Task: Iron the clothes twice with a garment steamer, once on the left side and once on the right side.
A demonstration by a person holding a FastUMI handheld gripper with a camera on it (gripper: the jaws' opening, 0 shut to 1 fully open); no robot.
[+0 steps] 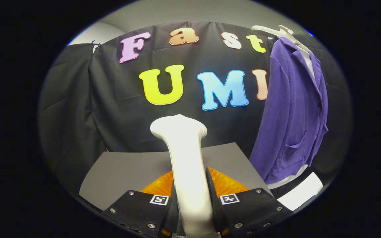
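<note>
A white garment steamer (184,155) stands upright between my fingers, its wide head rising above them toward the black wall. My gripper (192,195) is shut on the steamer's handle, one finger pressing on each side. Under the steamer lies an orange base (225,183). A purple cardigan (293,112) hangs on a white hanger (281,32) well beyond the fingers and off to the right, with a white garment showing at its collar and hem. The steamer's head is apart from the cardigan, to its left.
A grey table (127,172) spreads under the steamer and ends at the black cloth wall. A white sheet (301,193) lies at the table's right, below the cardigan's hem.
</note>
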